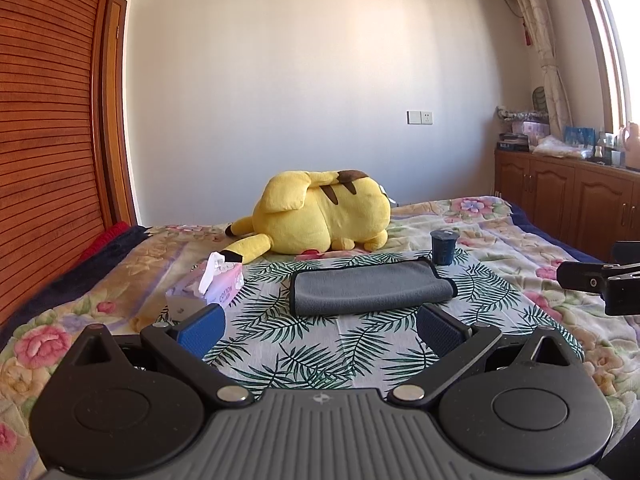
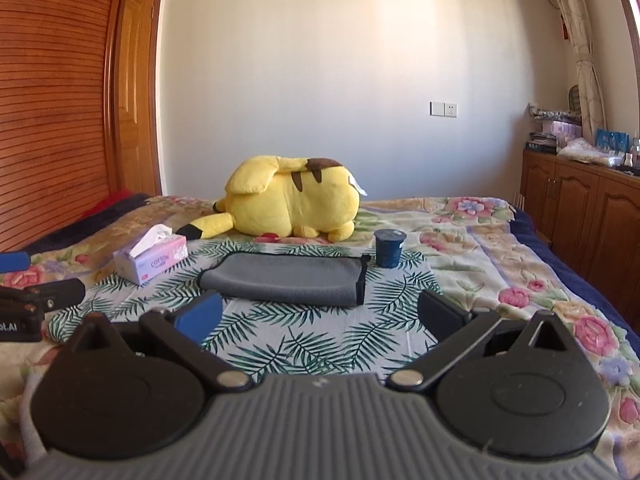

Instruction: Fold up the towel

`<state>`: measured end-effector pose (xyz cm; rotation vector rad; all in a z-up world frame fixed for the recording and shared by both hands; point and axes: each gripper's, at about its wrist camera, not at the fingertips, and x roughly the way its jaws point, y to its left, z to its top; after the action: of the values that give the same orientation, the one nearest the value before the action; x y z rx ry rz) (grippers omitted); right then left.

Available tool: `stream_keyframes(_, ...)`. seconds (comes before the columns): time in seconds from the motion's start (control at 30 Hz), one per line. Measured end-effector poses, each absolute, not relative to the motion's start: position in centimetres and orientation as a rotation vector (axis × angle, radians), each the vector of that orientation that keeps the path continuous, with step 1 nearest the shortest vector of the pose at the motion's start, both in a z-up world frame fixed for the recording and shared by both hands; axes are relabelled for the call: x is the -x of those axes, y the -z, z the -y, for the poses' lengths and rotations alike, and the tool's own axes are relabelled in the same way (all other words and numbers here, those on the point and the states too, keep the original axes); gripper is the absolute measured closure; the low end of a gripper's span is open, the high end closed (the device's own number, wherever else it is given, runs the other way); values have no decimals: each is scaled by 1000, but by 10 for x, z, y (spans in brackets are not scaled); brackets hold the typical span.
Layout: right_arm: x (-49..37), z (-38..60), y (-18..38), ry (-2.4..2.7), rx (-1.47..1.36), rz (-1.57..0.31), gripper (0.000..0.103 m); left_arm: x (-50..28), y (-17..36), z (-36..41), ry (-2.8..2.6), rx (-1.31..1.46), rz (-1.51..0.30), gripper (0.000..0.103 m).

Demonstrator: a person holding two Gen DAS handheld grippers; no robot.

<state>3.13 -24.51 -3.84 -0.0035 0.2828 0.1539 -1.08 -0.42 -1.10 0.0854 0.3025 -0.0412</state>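
A grey towel (image 1: 370,288) with a black hem lies folded on the leaf-print cloth (image 1: 312,344) on the bed; it also shows in the right wrist view (image 2: 286,280). My left gripper (image 1: 320,328) is open and empty, held back from the towel's near edge. My right gripper (image 2: 320,318) is open and empty, also short of the towel's near edge. The right gripper's fingers (image 1: 592,280) show at the right edge of the left wrist view. The left gripper's fingers (image 2: 44,292) show at the left edge of the right wrist view.
A yellow plush toy (image 1: 320,216) lies behind the towel. A pink tissue box (image 1: 218,284) sits to the towel's left. A dark blue cup (image 1: 443,246) stands at the towel's far right corner. Wooden cabinets (image 2: 580,204) line the right wall, a wooden wardrobe (image 2: 56,100) the left.
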Motion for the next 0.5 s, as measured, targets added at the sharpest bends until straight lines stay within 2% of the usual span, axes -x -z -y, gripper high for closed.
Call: stream_keyframes(0.5, -29, 249, 38, -133, -15, -258, 0, 15, 10, 5, 42, -90, -285, 16)
